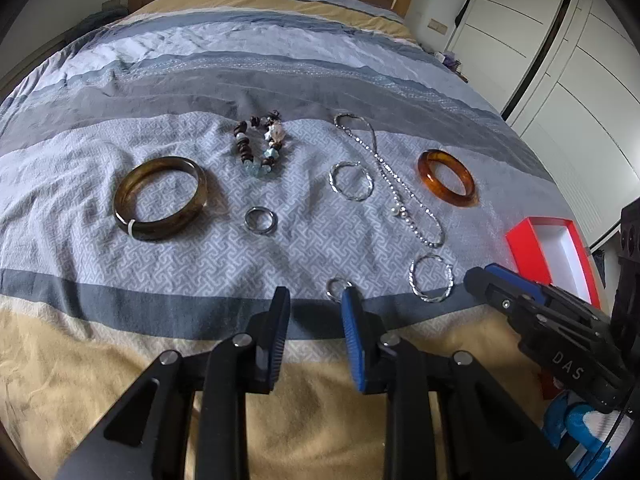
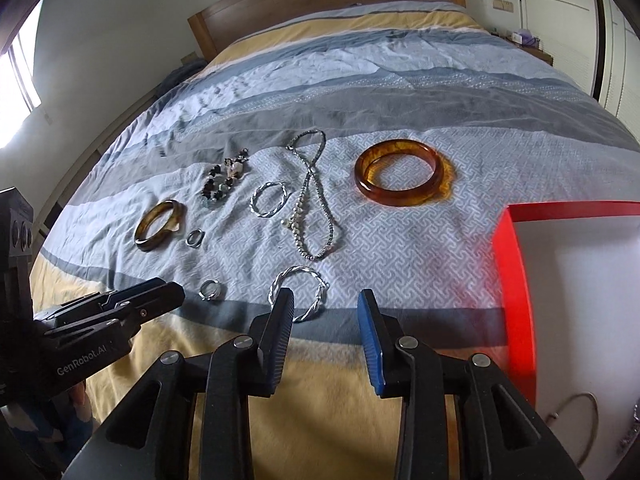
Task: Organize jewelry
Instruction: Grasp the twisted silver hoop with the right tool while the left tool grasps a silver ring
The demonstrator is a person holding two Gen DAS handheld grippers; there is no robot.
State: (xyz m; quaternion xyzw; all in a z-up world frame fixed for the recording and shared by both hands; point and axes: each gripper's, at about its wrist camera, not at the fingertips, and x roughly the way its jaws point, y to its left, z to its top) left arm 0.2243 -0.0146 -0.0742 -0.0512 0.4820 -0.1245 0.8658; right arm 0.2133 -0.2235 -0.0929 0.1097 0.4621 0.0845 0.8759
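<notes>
Jewelry is spread on the bed (image 1: pixel 280 60). Left hand-held gripper (image 1: pixel 314 300) is held released, jaws apart, nothing gripped, a small ring (image 1: pixel 335 285) at its blue tip. Right hand-held gripper (image 2: pixel 326 300) is likewise released, over a twisted hoop (image 2: pixel 298 286). Red box (image 2: pixel 516 280) lies right.

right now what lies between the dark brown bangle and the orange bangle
In the left wrist view: beaded bracelet, a small ring, twisted silver hoop, and silver necklace.
</notes>
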